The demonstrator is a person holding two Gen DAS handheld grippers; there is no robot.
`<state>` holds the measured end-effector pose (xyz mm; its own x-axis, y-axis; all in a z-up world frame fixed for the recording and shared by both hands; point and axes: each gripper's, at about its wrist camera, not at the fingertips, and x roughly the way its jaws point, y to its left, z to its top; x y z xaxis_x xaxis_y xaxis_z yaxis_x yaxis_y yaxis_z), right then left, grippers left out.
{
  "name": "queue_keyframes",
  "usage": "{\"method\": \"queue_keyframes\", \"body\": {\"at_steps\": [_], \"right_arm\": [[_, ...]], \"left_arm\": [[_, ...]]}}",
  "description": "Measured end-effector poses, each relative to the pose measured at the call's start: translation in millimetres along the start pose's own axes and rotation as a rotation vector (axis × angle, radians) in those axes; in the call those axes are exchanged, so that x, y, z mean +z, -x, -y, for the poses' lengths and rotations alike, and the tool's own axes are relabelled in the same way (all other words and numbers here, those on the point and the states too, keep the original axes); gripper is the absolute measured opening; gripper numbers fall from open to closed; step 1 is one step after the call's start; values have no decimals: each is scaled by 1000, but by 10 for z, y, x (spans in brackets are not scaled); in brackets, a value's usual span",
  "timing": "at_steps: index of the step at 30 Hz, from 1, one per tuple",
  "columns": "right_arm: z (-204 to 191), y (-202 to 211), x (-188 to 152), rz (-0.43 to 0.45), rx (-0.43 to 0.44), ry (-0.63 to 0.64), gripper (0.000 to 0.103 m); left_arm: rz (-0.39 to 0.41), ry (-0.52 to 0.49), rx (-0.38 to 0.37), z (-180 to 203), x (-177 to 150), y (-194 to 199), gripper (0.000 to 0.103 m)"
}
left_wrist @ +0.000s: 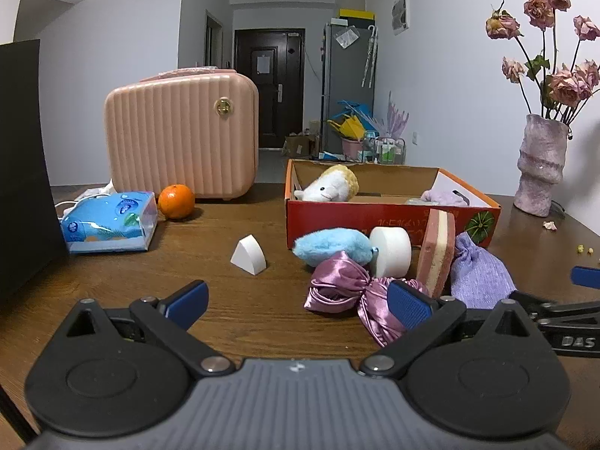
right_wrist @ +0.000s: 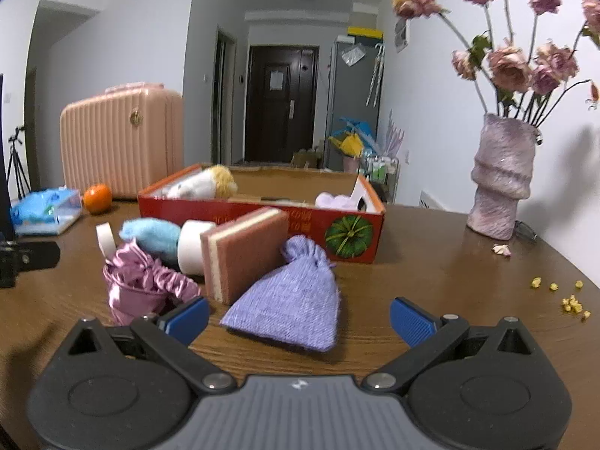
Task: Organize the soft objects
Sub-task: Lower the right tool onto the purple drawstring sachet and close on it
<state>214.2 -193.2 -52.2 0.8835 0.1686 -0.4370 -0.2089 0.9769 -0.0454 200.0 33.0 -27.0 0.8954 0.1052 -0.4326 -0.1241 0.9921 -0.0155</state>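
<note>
Sponge (right_wrist: 243,258) leans between knit pouch (right_wrist: 288,296) and satin scrunchie (right_wrist: 146,281).

The wooden table (right_wrist: 431,273) carried a red box (right_wrist: 262,221), pink case (left_wrist: 180,135), orange (left_wrist: 176,201), tissue pack (left_wrist: 108,223), vase (right_wrist: 500,176), white wedge (left_wrist: 248,255), purple pouch (right_wrist: 288,296), sponge (right_wrist: 243,255), satin scrunchie (left_wrist: 345,288) and yellow crumbs (right_wrist: 570,300).
</note>
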Motion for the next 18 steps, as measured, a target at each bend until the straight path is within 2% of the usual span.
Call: {"method": "queue_keyframes", "body": {"at_steps": [13, 18], "right_arm": [[-87, -656, 88, -107, -22, 29, 101], [-85, -889, 129, -138, -46, 35, 95]], "left_arm": [[-44, 40, 29, -114, 17, -180, 103], [-51, 48, 31, -141, 18, -206, 103]]}}
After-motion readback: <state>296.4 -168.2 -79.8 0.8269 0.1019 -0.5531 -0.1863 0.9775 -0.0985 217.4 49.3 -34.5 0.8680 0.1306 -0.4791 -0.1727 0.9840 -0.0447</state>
